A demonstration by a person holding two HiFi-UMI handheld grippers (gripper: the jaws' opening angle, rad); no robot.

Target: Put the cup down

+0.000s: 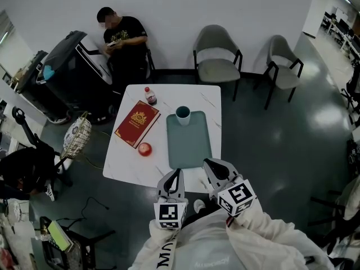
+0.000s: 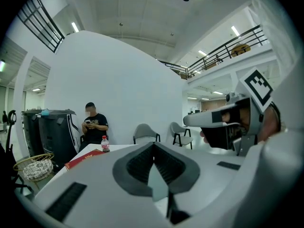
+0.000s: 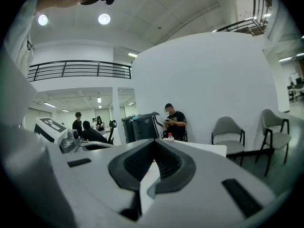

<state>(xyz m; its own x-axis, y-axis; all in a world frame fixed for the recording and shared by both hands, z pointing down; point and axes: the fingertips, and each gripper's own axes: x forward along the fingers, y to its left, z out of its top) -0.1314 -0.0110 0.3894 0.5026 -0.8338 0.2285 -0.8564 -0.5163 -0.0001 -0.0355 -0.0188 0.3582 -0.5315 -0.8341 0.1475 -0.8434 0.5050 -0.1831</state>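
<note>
A teal cup (image 1: 183, 115) stands upright at the far end of a teal tray (image 1: 191, 148) on the white table (image 1: 126, 162). Neither gripper touches it. My left gripper (image 1: 176, 174) hangs over the table's near edge, jaws shut with nothing between them; in its own view the left gripper (image 2: 154, 151) points level across the room. My right gripper (image 1: 208, 163) sits beside it at the tray's near end, also shut and empty, and in its own view the right gripper (image 3: 153, 147) points toward the far wall. The cup does not show in either gripper view.
A red book (image 1: 137, 123), a small bottle (image 1: 150, 96) and a red round object (image 1: 145, 149) lie left of the tray. Two grey chairs (image 1: 217, 58) stand behind the table. A seated person (image 1: 121, 35), black bins (image 1: 67, 72) and a wire basket (image 1: 76, 136) are at the left.
</note>
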